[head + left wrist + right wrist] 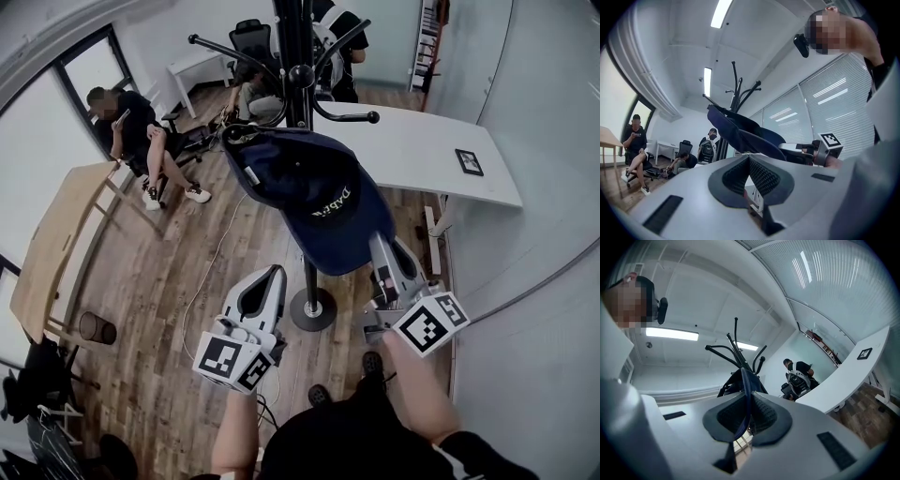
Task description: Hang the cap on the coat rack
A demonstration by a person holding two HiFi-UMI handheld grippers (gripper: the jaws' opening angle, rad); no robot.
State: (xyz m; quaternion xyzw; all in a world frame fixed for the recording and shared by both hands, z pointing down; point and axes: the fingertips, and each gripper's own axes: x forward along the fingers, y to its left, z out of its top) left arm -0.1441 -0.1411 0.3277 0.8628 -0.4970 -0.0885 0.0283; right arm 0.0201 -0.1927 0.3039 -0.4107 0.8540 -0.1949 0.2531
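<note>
Navy cap [328,202] hangs at frame centre in front of the coat rack [293,56]. Its long axis runs upper left to lower right, with the brim at lower right. Right gripper [382,246] clamps the brim; left gripper [272,274], lower centre, is closed on nothing.

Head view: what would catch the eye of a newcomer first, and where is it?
A navy cap fills the middle, its brim pinched in the right claw and its far end up at the arms of the black coat rack. The left claw hangs shut and empty lower down, left of the rack's base. A white desk stands behind, at the right.
</note>
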